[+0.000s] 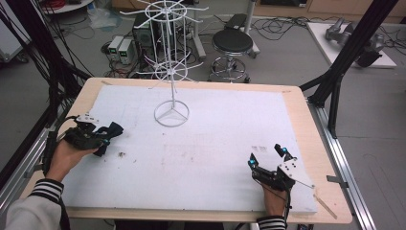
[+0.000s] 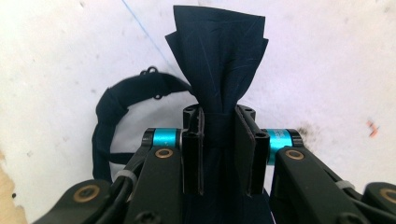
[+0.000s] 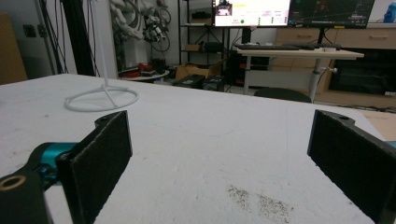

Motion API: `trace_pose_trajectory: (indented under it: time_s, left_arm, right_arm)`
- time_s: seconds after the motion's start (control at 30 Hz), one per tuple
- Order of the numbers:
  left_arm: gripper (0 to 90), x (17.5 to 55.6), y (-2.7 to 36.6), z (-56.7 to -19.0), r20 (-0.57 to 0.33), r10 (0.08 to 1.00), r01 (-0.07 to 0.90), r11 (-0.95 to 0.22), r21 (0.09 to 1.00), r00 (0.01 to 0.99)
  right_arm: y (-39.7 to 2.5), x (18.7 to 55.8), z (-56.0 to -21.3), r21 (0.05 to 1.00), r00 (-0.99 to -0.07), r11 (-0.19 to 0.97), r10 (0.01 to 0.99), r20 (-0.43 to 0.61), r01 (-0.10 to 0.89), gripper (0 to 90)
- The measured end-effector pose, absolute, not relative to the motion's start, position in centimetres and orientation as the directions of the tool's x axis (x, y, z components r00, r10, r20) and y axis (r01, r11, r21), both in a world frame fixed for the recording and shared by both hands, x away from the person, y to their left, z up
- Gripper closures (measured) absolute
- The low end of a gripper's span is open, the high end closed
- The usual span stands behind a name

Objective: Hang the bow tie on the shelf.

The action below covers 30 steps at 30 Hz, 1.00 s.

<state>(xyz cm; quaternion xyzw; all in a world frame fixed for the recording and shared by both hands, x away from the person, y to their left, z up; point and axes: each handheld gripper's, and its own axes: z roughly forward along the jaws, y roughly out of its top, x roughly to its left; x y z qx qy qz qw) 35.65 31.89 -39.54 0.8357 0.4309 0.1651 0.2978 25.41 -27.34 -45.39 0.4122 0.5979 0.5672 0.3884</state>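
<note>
My left gripper (image 2: 219,140): fingers pinching bow tie (image 2: 217,65), desk's (image 1: 306,124) left. My right gripper (image 3: 219,158): fingers spread, near right. Rack (image 1: 171,62): far centre.

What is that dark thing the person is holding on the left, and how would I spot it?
Start at the big white board covering the table and go to its left edge, where the left gripper lies in a hand. Pinched between its jaws is a dark navy bow tie with a looped strap, the one piece of cloth among metal and plastic.
</note>
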Motion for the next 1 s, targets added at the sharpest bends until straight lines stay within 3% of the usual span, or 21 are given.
trace_pose_trajectory:
  time_s: [0.77, 1.0]
  left_arm:
    - [74.6, 34.8, 31.8, -37.1, -0.039, 0.851, 0.436, -0.228, 0.871, 0.523]
    - [74.7, 34.8, 31.6, -36.4, -0.047, 0.854, 0.387, -0.185, 0.903, 0.518]
  right_arm:
    - [-27.3, 25.4, -45.4, 0.998, -0.36, 0.017, 0.933, 0.003, 0.052, 5.5]
    - [-27.3, 25.4, -45.4, 0.998, -0.36, 0.017, 0.933, 0.003, 0.052, 5.5]
